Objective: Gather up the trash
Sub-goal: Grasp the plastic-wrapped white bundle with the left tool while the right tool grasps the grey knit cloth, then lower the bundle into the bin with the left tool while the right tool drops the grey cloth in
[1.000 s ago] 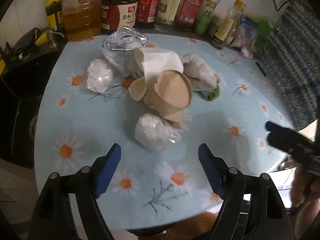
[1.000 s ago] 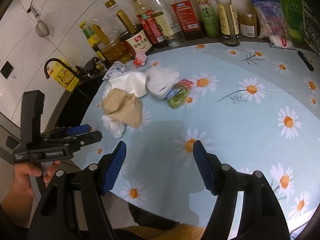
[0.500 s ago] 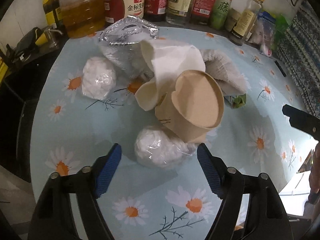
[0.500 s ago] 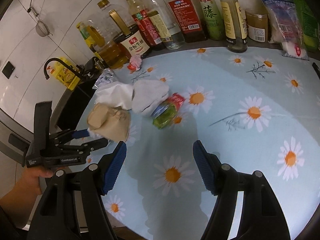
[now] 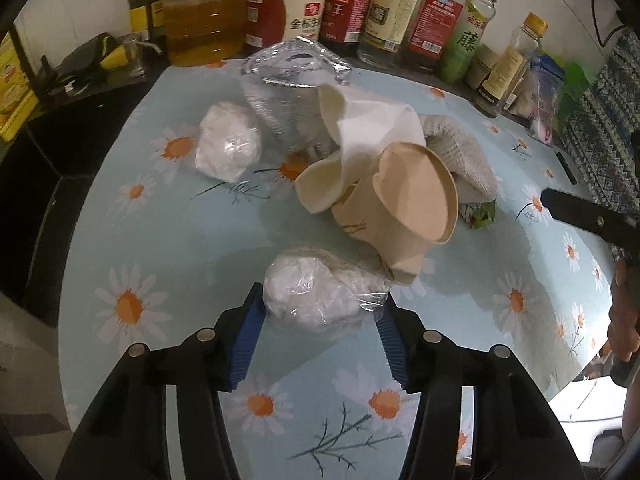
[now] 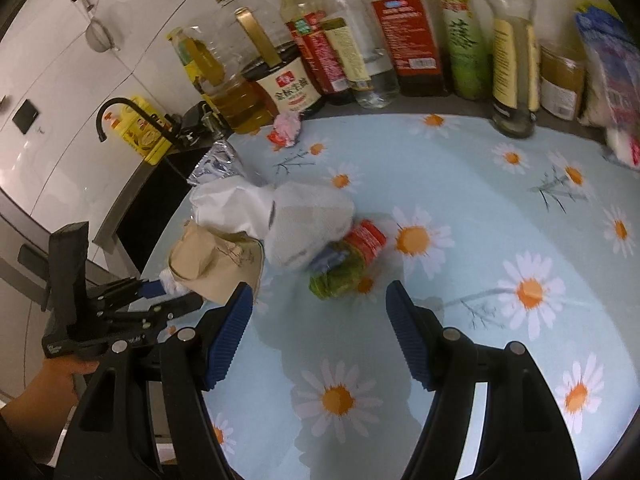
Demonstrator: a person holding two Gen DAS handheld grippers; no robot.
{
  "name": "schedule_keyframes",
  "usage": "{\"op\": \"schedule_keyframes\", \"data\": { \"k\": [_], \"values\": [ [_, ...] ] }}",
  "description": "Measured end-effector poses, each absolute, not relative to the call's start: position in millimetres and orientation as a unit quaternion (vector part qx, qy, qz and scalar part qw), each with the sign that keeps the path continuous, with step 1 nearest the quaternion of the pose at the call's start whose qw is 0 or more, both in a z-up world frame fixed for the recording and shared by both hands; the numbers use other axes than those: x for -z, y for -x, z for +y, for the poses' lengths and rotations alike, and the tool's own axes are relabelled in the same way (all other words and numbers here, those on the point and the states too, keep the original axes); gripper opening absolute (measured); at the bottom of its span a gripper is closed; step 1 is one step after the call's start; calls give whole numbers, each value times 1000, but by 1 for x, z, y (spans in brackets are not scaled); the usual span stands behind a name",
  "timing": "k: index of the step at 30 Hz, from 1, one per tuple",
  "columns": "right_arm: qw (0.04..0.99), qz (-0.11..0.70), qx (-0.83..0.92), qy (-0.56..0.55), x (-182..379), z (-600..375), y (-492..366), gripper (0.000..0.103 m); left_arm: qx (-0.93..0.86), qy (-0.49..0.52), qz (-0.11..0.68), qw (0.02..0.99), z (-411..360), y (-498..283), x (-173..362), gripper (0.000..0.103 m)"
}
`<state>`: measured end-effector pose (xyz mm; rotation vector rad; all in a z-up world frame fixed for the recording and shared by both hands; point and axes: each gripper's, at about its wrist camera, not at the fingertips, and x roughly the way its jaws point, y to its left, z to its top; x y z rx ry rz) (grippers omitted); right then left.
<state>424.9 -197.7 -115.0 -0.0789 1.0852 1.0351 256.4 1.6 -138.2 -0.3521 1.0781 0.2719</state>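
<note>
Near the table's [image 5: 160, 360] front edge, a crumpled white wad in clear wrap [image 5: 320, 296], bracketed by the left gripper [image 5: 320, 344], pads touching both flanks, not yet squeezing hard. Behind it, toward the centre, a crushed paper cup [image 5: 404, 216], napkin [image 5: 372, 128], foil. Right gripper [image 6: 320, 332] spread wide, empty, aimed at a snack wrapper [image 6: 344, 268], likely next.

I see a pale blue surface [image 5: 168, 240] printed with white-and-orange daisies, a tan paper cup [image 5: 404, 216], a silver foil tray [image 5: 296, 68], and blue-padded black tongs [image 5: 320, 344].
</note>
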Motion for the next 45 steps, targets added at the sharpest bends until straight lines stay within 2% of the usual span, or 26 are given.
{"op": "schedule_keyframes", "data": {
  "k": [14, 20, 22, 23, 26, 30, 33, 45],
  "values": [
    [709, 478, -513, 75, 110, -138, -449, 69, -162, 180, 481, 842, -10, -212, 107, 52],
    [700, 493, -505, 108, 132, -115, -462, 69, -182, 220, 469, 836, -3, -185, 104, 52],
    [699, 496, -501, 119, 139, -110, -464, 65, -190, 226, 468, 833, -1, -178, 106, 52],
    [699, 497, -498, 127, 143, -108, -464, 57, -190, 233, 468, 831, 1, -174, 107, 52],
    [704, 496, -489, 138, 150, -104, -461, 43, -192, 244, 471, 826, 4, -165, 113, 52],
    [715, 489, -476, 151, 149, -101, -456, 32, -191, 248, 468, 826, 6, -157, 115, 52],
    [729, 476, -465, 159, 139, -101, -453, 29, -186, 250, 465, 829, 10, -152, 115, 52],
    [791, 421, -423, 136, 74, -123, -416, 28, -128, 237, 453, 850, 29, -141, 105, 52]
  ]
}}
